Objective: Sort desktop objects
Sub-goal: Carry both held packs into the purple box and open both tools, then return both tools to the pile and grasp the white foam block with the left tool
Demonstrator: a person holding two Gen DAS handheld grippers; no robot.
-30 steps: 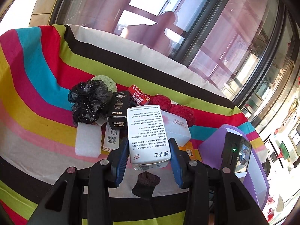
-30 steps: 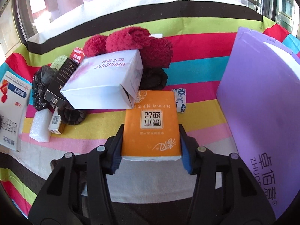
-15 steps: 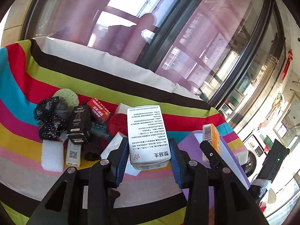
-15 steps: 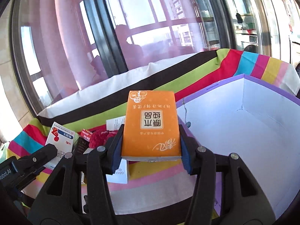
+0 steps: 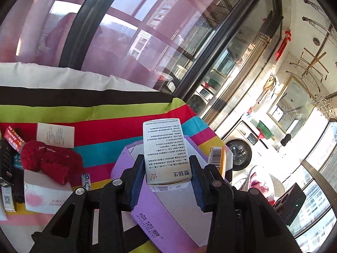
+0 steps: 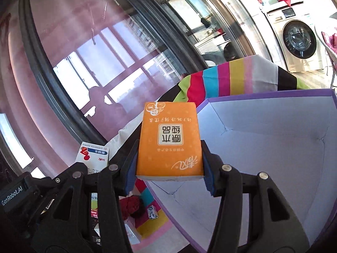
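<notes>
White medicine box: the white medicine box (image 5: 166,154) is clamped between the blue pads of the left gripper (image 5: 167,180), printed face up, held in the air above the near wall of the purple box (image 5: 160,217)
Left gripper: jaws closed onto the box's two long sides, open only as wide as the box; it touches nothing else
Orange tissue pack: the orange tissue pack (image 6: 170,139) is gripped by the right gripper (image 6: 169,171), label upside down to the camera, raised over the left rim of the purple box's white inside (image 6: 273,158)
Right gripper: pads pressed on both long edges of the pack (its barcoded end also shows at the right of the left wrist view)
Purple box: open at the top, standing on the cloth, lilac outside with printed lettering on its near wall
Things around: a red fluffy item (image 5: 50,161) lies on a white carton (image 5: 45,191) to the left; just beside that carton sits a small blue-and-white packet (image 5: 86,180); a white leaflet (image 5: 55,135) lies farther back; black packaging (image 5: 6,162) and a red label (image 5: 13,138) are at the far left edge
Surface: a striped cloth (image 5: 101,113) in black, green, red, cyan, pink and yellow
Room: tall dark-framed windows (image 5: 130,31) behind, a washing machine (image 6: 299,40) to the right
</notes>
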